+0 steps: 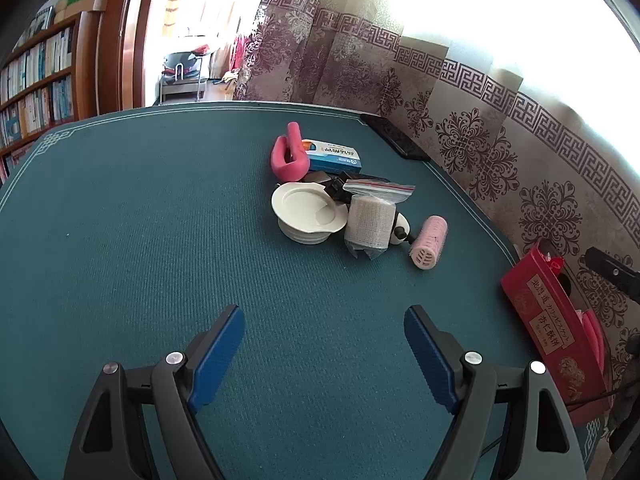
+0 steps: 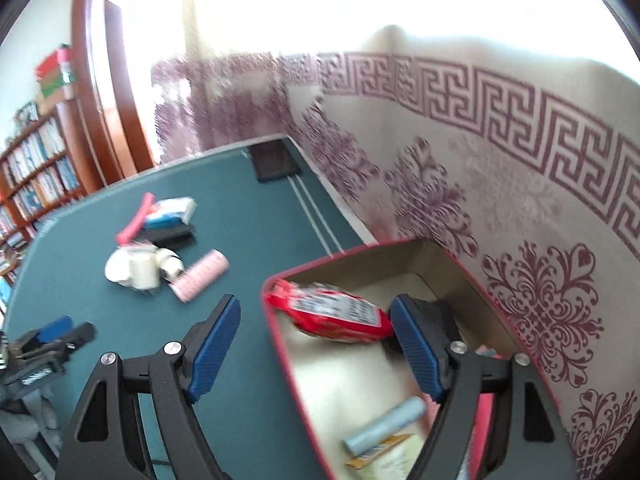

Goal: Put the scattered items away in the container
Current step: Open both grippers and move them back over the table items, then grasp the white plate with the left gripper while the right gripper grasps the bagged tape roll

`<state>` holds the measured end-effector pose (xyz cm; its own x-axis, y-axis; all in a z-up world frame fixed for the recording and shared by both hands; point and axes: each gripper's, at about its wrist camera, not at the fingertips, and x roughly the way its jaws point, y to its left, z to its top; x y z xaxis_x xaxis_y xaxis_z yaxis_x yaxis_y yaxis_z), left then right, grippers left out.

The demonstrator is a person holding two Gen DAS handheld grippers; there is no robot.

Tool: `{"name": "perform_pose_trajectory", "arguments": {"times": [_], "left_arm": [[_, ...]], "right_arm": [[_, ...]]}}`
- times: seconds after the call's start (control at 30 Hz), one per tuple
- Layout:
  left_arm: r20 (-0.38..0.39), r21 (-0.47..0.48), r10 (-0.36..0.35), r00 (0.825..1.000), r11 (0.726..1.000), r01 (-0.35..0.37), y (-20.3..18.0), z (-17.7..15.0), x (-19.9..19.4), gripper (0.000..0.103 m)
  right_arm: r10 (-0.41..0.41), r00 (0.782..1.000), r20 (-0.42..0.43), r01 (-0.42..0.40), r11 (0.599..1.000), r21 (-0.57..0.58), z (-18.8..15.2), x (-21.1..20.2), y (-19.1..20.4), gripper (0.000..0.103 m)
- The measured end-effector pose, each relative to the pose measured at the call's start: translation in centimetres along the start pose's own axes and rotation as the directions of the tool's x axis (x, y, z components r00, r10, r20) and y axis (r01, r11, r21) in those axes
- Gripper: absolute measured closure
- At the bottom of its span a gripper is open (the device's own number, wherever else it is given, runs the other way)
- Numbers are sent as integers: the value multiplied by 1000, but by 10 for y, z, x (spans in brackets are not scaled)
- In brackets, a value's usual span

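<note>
A cluster of items lies on the teal table: a pink U-shaped piece (image 1: 289,156), a blue and white box (image 1: 335,156), a white dish (image 1: 308,213), a bagged bandage roll (image 1: 370,220) and a pink hair roller (image 1: 429,242). My left gripper (image 1: 324,344) is open and empty, well short of them. The red box (image 1: 552,320) stands at the right. My right gripper (image 2: 316,332) is open and empty over the box's near rim (image 2: 280,336). Inside lie a red packet (image 2: 332,312) and a pale blue roll (image 2: 384,426). The roller also shows in the right wrist view (image 2: 200,274).
A black flat device (image 1: 394,136) lies at the table's far edge by the patterned curtain (image 1: 480,132). A bookshelf (image 1: 36,76) stands at the left. The left gripper shows in the right wrist view (image 2: 48,344).
</note>
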<state>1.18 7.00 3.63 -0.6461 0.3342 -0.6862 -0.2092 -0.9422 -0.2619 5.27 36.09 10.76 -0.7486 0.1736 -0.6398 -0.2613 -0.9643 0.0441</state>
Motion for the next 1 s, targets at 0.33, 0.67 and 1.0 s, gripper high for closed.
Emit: {"name": "perform_pose_trajectory", "arguments": {"times": [0.33,0.67,1.0], "left_arm": [[2,-20,12,1000,1000,-12,11,4,4,19],[-51,31,88,995,996,-87,23,24,32,19],[-82,102,109,991,990,-101,13,49,75,19]], "right_arm": [[207,978,-12,-207,971,-119,-23,2,66,22],[288,945,-158,-310,940,-142,-58,36,99,22],[321,926,-201,-349,929,-125,-67,50,102,22]]}}
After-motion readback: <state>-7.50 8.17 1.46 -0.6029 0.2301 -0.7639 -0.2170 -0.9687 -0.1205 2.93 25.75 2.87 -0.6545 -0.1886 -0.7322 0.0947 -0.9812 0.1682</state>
